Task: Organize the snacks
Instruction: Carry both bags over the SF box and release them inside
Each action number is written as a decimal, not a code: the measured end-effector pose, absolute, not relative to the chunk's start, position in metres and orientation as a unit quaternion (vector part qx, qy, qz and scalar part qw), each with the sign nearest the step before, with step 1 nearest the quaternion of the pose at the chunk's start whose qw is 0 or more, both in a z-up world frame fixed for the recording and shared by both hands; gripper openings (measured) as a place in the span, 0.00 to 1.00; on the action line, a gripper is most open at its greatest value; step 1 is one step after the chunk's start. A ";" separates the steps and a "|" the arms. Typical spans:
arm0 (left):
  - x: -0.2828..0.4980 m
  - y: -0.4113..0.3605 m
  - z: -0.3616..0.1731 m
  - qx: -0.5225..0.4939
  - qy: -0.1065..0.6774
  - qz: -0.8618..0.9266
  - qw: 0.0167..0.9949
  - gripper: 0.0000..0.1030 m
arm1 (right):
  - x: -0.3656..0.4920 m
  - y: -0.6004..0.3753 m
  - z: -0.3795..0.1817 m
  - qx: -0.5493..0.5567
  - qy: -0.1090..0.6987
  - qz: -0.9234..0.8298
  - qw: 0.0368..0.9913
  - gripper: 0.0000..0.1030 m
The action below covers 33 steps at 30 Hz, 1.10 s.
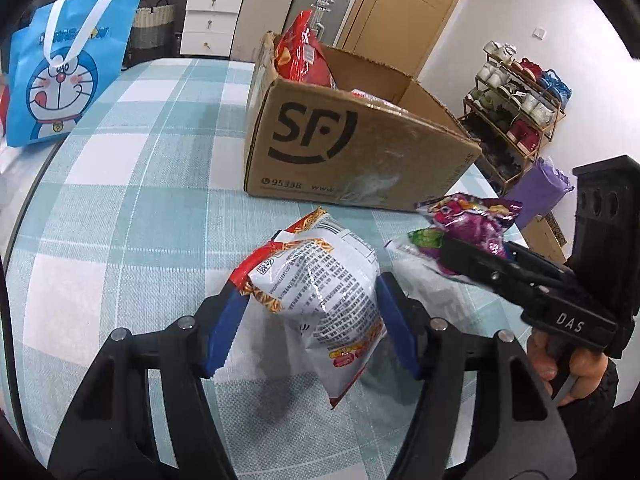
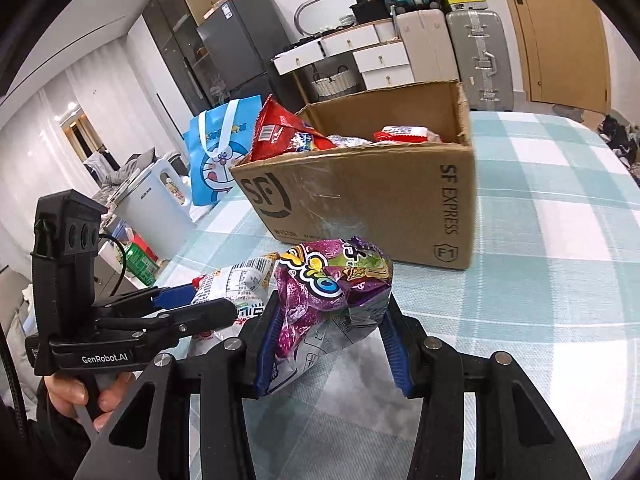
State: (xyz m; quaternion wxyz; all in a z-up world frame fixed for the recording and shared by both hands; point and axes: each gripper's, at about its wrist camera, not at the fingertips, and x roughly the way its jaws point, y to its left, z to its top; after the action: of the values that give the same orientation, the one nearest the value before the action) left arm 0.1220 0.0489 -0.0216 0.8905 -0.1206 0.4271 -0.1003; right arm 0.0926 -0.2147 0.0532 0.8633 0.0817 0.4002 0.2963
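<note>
Snacks lifted above the checked tablecloth [image 1: 140, 184], your left gripper [image 1: 310, 320] clamping the white packet [image 1: 316, 280], right gripper [image 2: 328, 340] pinching the purple bag [image 2: 336, 280] (crumpled), cardboard box [image 1: 360, 148] near ahead, open cloth between.

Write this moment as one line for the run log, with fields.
left gripper: shut on white snack bag | right gripper: shut on purple snack bag | cardboard box: open, snacks inside | both bags outside box

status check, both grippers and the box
Left gripper shut on white snack bag. Right gripper shut on purple snack bag. Both lifted short of box, open, already holding snacks. Path to it unobstructed.
</note>
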 end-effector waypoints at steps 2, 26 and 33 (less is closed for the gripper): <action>0.119 0.049 -0.019 -0.124 0.424 -0.107 0.891 0.61 | 0.089 -0.219 0.058 0.084 0.394 0.294 0.866 0.45; 0.121 0.037 0.085 -0.098 0.328 -0.117 0.932 0.61 | 0.105 -0.244 0.125 0.094 0.312 0.265 0.907 0.45; 0.154 0.029 0.107 -0.080 0.313 -0.098 0.941 0.61 | 0.127 -0.240 0.135 0.088 0.303 0.248 0.916 0.45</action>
State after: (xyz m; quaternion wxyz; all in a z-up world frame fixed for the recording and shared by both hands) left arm 0.1543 0.0287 0.1066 0.9413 -0.0801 0.3130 -0.0979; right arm 0.1272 -0.2396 0.1346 0.9159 0.0882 0.3033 0.2478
